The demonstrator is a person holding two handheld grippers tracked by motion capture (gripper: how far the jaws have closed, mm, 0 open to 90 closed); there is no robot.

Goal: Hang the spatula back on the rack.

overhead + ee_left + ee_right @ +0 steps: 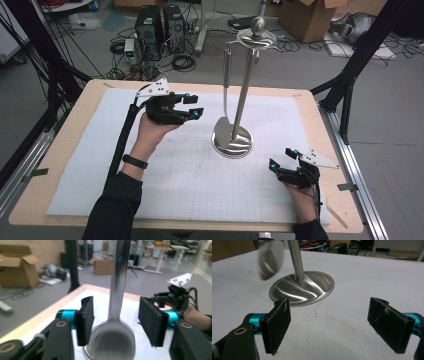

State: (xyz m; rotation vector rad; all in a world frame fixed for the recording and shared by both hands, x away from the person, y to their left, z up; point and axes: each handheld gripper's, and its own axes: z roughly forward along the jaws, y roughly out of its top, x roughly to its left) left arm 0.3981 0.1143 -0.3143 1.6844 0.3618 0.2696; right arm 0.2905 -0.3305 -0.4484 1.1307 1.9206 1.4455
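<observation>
My left gripper (194, 106) stood partly open, its two black pads (85, 320) on either side of the long shiny steel ladle (115, 322) without pressing on it; a gap showed between each pad and the metal, so I had hold of nothing. In the left gripper view the ladle's blurred bowl hung low between my jaws, its flat handle rising straight up between them. My right gripper (283, 159) was spread wide, its pads (275, 327) bare and apart over the white gridded foam mat (175, 180), gripping nothing and touching nothing.

The ladle hung from the top ring of the polished steel utensil stand (239, 100), just beside the stand's upright rod, with its bowl close above the round domed base (302, 287). The stand sat near the middle of the mat, my left gripper just beside it and my right gripper nearer the mat's front right corner, well apart from the base.

I counted one ladle, one stand, one mat, one light wooden table (65, 145), and two grippers with two pads each.
</observation>
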